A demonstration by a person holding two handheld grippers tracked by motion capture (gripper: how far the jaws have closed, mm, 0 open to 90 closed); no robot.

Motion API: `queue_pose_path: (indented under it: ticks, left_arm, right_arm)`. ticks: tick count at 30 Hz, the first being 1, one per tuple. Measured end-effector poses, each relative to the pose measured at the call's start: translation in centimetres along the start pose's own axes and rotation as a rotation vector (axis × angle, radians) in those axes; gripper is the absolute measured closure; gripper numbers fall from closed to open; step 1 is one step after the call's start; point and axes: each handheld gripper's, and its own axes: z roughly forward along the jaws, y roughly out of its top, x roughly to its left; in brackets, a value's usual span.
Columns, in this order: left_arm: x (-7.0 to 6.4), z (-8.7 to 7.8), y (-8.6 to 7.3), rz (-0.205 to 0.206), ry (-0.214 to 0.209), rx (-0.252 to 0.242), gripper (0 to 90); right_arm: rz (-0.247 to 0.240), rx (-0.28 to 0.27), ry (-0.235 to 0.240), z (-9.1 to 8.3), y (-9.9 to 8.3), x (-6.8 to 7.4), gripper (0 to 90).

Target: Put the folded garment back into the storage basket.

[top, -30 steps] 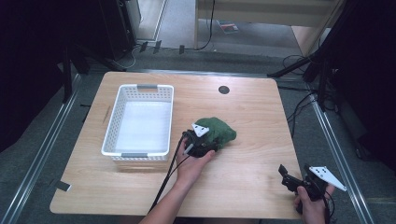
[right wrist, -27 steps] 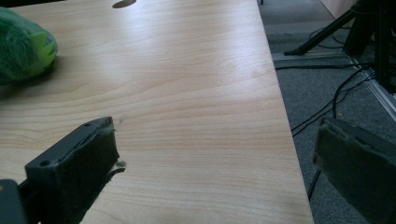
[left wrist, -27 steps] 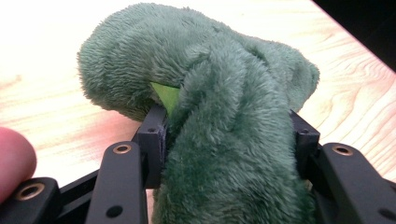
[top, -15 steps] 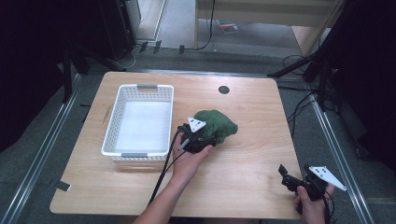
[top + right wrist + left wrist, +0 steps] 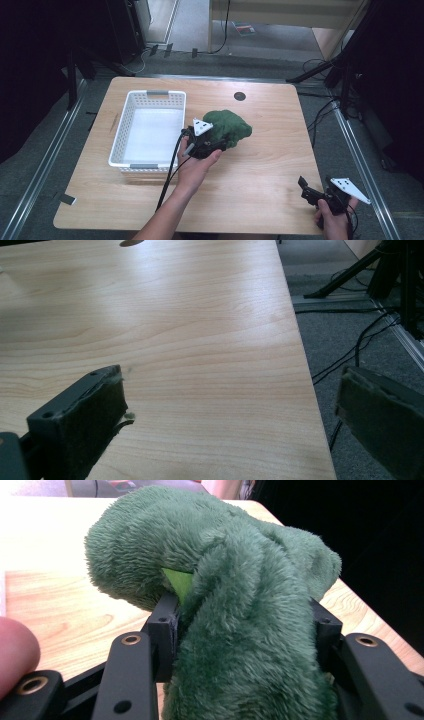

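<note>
- The light wooden table (image 5: 260,200) with rounded corners carries everything; its near right part and the strip along its far edge are bare wood, giving open room. A small dark round hole (image 5: 239,96) sits near the far edge. Grey carpeted floor (image 5: 320,130) with metal rails and loose cables lies off the right edge.
- The white perforated plastic basket (image 5: 118,145) with grey handle tabs stands on the left half of the table, its long sides running from near to far. Its right wall is just beside the left hand-held gripper, and its near rim sits back from the table's near edge.
- The dark green fuzzy plush toy (image 5: 230,127) lies near the middle of the table, right of the basket and apart from it. In the left gripper view its pile is thick and shaggy, and a small bright lime-green patch (image 5: 179,582) shows in a fold.
- The left hand-held gripper (image 5: 207,145), black with a grey 3-cornered plate on top, pinches the near end of the plush toy; in the left gripper view its 2 jaws press into the fur from either side.
- The right hand-held gripper (image 5: 312,192) hangs at the near right corner of the table, well apart from the toy, its 2 padded jaws spread wide over the table's right edge with nothing between them.
</note>
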Motion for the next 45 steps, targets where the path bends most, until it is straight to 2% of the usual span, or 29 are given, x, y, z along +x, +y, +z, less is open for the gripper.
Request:
queue_pose_path:
  ticks: [8, 17, 41, 45]
  left_arm:
    - [0.6, -1.1, 1.1, 0.005, -0.004, -0.021, 48.1]
    - [1.5, -2.0, 2.1, -0.012, 0.003, -0.047, 48.1]
    - [7.0, -5.6, 3.6, -0.068, 0.077, -0.121, 49.1]
    - [8.4, -6.3, 3.6, -0.081, 0.101, -0.127, 49.2]
  right_arm:
    - [-0.005, 0.001, 0.000, 0.0, 0.0, 0.0, 0.1]
    - [-0.007, 0.002, -0.001, 0.0, 0.0, 0.0, 0.1]
    - [-0.007, 0.008, -0.010, 0.1, 0.0, 0.1, 0.1]
    - [-0.007, 0.008, -0.012, 0.1, 0.0, 0.1, 0.1]
